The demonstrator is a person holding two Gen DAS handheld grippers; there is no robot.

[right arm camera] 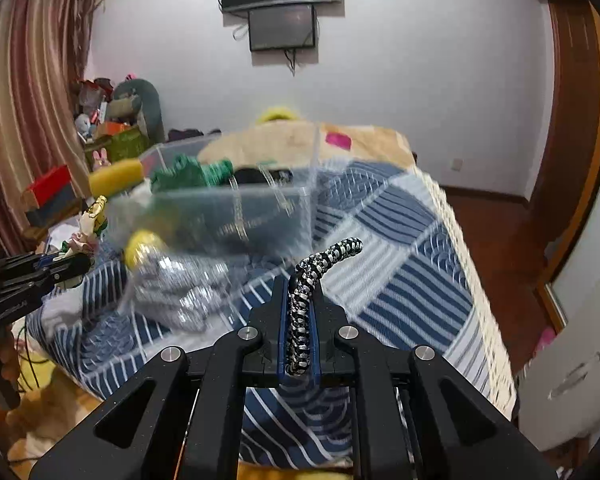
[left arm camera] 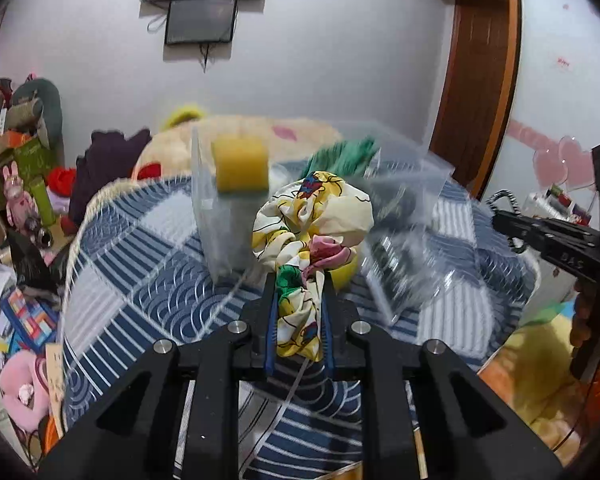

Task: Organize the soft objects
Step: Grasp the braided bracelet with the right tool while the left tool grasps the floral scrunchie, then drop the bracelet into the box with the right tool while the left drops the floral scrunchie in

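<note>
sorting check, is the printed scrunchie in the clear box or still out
Out: the printed scrunchie is clamped in the left gripper, in front of the clear box.

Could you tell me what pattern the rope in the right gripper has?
The rope is braided black and white, clearest in the right wrist view.

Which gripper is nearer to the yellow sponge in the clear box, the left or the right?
Left, as far as these views show. The left gripper, shut on the floral scrunchie, sits right before the clear box holding the yellow sponge. The right gripper, gripping the black-and-white braided band, is farther aside.
</note>
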